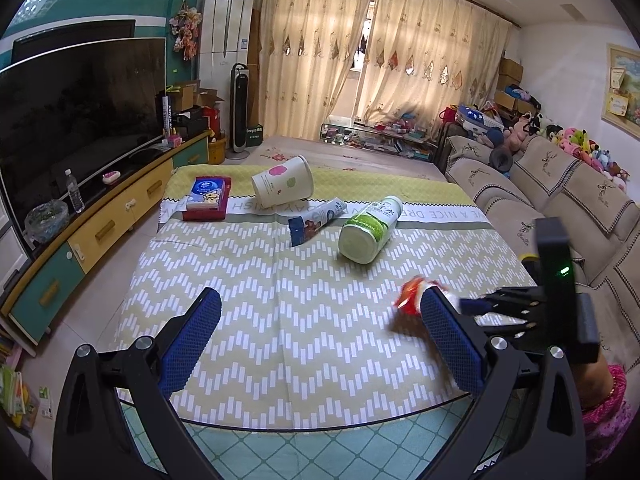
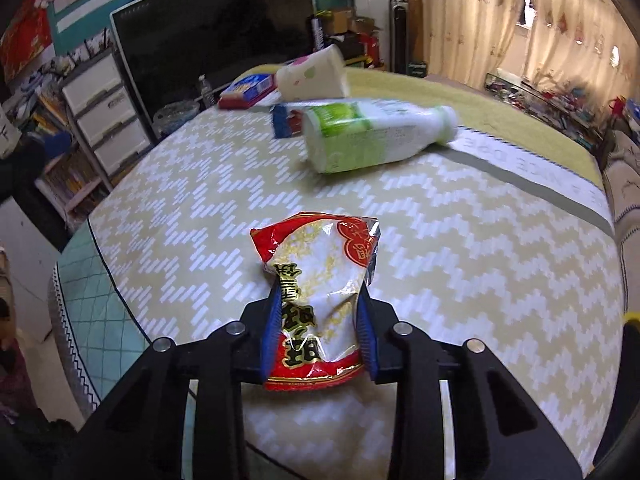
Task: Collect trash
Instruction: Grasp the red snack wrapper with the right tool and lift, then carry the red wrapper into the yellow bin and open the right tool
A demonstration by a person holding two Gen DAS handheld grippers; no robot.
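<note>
A: Which step is this?

B: A pickup, I'd say. In the right wrist view the right gripper [image 2: 318,320] sits low and center in the frame, its 2 blue pads clamped on a red and white snack wrapper [image 2: 316,280], which crumples between them. Its lower end is in the jaws and the rest sticks out over the patterned tablecloth [image 2: 460,240].

A: And the other tongs?

B: In the left wrist view the left gripper [image 1: 320,336] hangs with its jaws wide apart and nothing between them, above the near edge of the table.

A: What is left on the table?

B: In the upper half of that frame there are 4 things: a white and green bottle [image 1: 370,226] on its side, a squeezed tube [image 1: 316,218] just left of it, a paper cup [image 1: 282,180] tipped over behind, and a blue and red box [image 1: 208,198] at the upper left.

A: What does the next move call for?

B: Probably carrying the wrapper to a bin, but none is in view, so I cannot tell where. A firm squeeze matters, since the wrapper is thin and slippery.

A: Room to move?

B: The middle of the cloth is bare. A sofa [image 1: 560,200] crowds the right edge and the near table edge lies just under both grippers.
</note>
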